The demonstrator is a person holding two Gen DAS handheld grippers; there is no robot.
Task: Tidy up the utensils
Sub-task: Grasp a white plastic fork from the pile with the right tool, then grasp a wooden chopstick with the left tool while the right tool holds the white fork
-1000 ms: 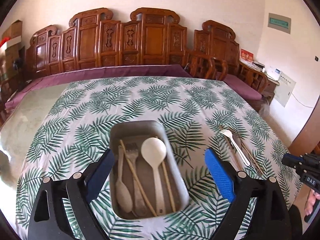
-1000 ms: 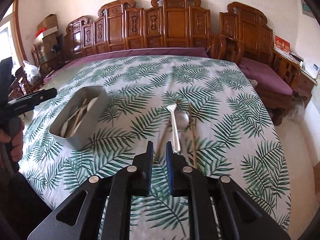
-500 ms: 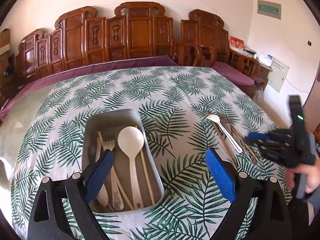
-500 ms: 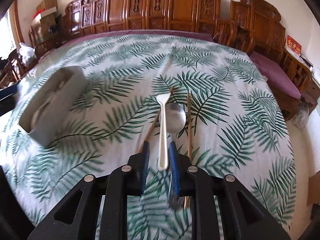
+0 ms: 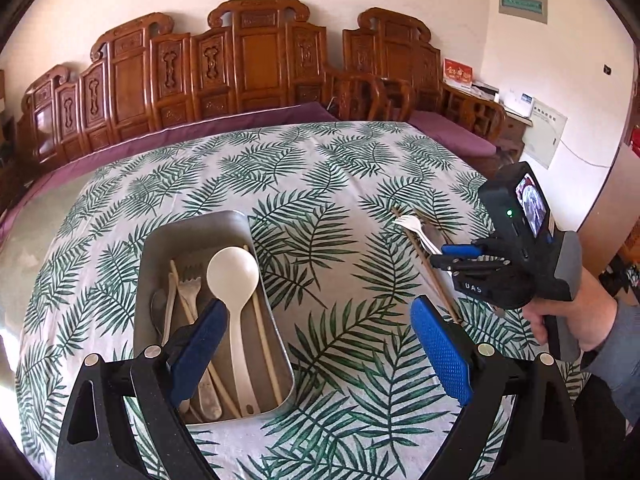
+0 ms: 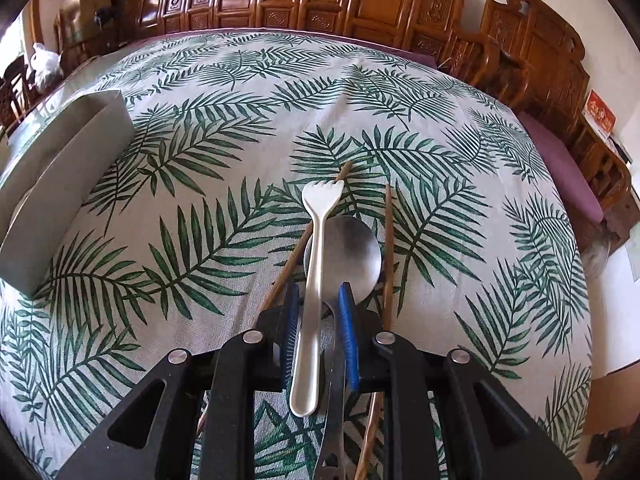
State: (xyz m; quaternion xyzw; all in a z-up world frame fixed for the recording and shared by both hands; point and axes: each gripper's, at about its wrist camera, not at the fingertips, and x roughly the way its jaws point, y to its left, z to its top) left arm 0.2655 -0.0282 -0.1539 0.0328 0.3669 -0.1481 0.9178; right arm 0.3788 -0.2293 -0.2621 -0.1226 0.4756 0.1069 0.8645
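A white fork [image 6: 320,232] lies across a metal spoon [image 6: 356,252] on the leaf-print tablecloth, between two brown chopsticks [image 6: 296,256]. My right gripper [image 6: 318,296] is low over them. Its jaws stand narrowly apart on either side of the fork's handle and the spoon's neck, with gaps showing beside the pads. In the left wrist view the right gripper [image 5: 444,256] points at the fork [image 5: 412,226]. My left gripper [image 5: 318,308] is wide open above the near end of a grey tray [image 5: 240,224]. The tray holds a white ladle spoon [image 5: 232,276], a fork, a small spoon and chopsticks.
The tray [image 6: 60,184] stands to the left of the loose utensils. Carved wooden benches [image 5: 256,60] with purple cushions run behind the table and to its right. A person's hand and grey sleeve [image 5: 600,320] hold the right gripper at the table's right edge.
My right gripper has come down and forward until its jaws straddle the fork handle. The left gripper has shifted a little, so the tray now sits further left in its view.
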